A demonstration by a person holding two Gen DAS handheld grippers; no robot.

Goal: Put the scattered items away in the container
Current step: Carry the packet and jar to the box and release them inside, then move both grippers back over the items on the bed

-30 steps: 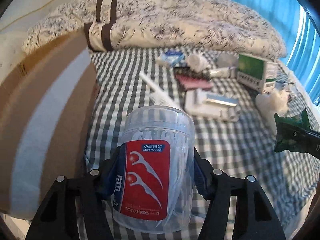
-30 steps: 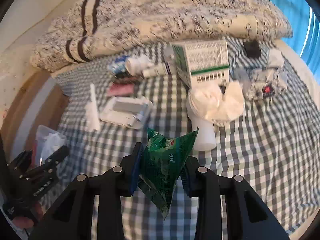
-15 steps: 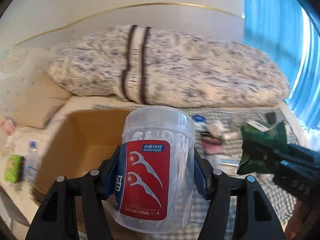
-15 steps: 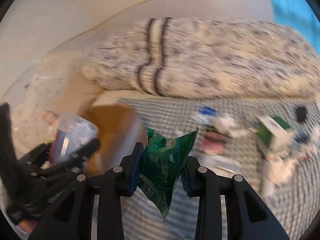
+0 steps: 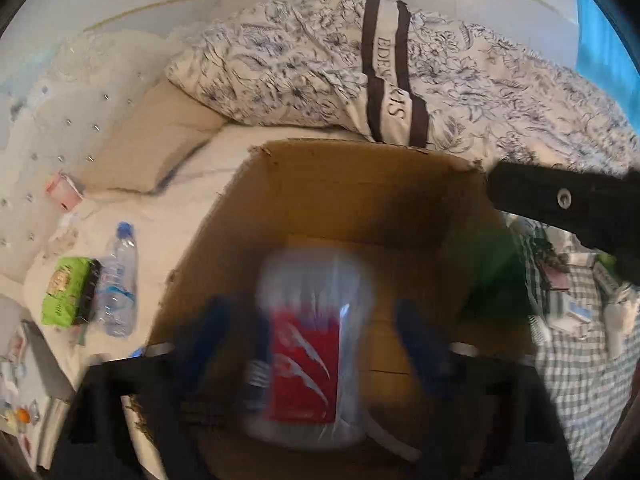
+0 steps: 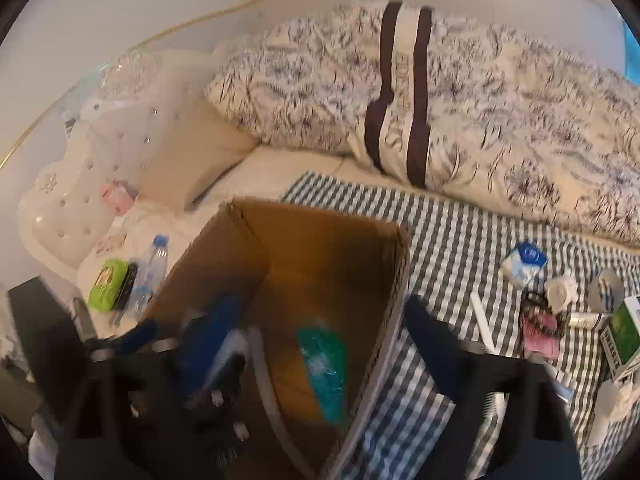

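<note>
Your left gripper (image 5: 312,344) is spread wide; the clear floss-pick jar (image 5: 314,344), blurred, sits loose between its blue pads inside the cardboard box (image 5: 360,184). Your right gripper (image 6: 324,344) is spread too, gripping nothing; only its view shows the green packet (image 6: 322,372) on the box floor, with checked bedding (image 6: 460,232) beyond the torn rim.

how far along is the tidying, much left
Early on. The floss jar and green packet are inside the cardboard box, blurred, with the left gripper and right gripper open around them; no other item shows in it. Left on the checked sheet: blue-white packet, white comb, pink item, green box and more.
</note>
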